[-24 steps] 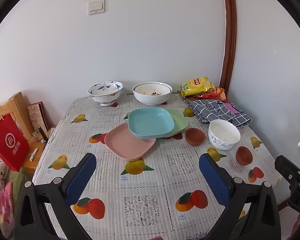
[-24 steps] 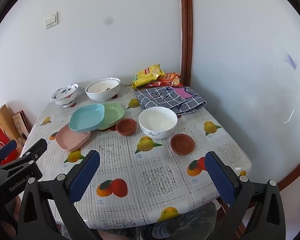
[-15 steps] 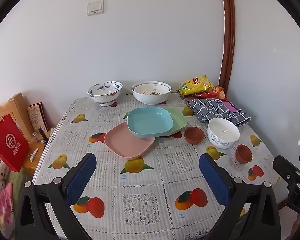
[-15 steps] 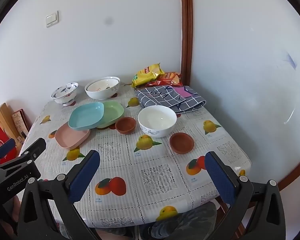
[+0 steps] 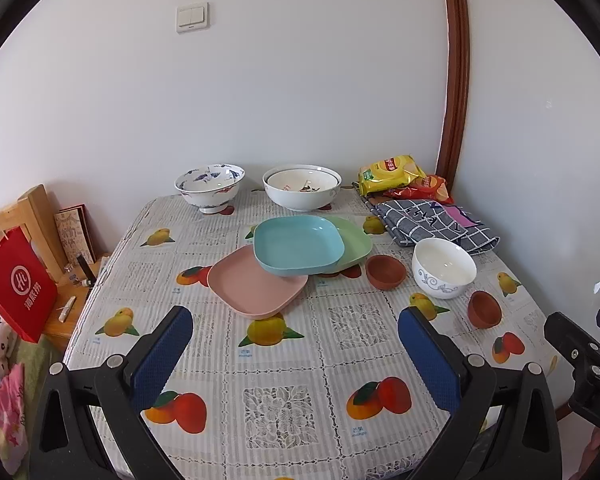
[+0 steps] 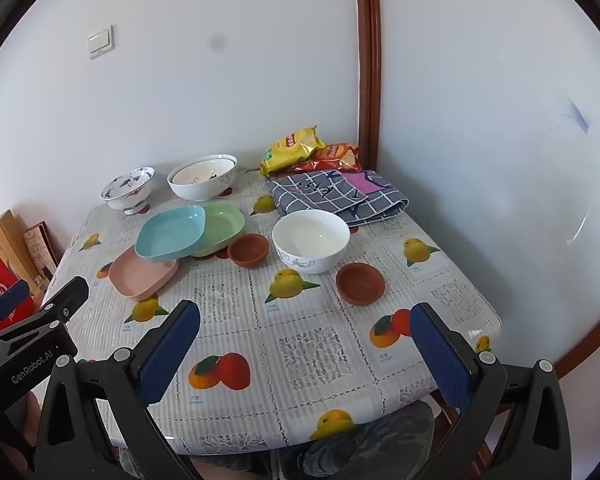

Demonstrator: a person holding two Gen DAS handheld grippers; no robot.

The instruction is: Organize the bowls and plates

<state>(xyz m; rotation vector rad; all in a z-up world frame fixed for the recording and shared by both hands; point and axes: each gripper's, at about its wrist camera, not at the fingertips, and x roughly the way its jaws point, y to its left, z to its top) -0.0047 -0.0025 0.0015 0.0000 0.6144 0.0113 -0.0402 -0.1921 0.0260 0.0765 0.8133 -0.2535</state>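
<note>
Plates (image 5: pixel 298 250) lie in a loose overlapping fan at table centre, bowls (image 6: pixel 310 240) scattered from ten to two o'clock, nothing properly stacked yet; left gripper (image 5: pixel 296 340) and right gripper (image 6: pixel 305 334) both gape wide, empty.

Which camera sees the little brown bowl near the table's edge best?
The right wrist view: the small brown bowl lies near the middle, its hollow open to see. The left wrist view shows the same bowl far right, smaller and more side-on.
</note>
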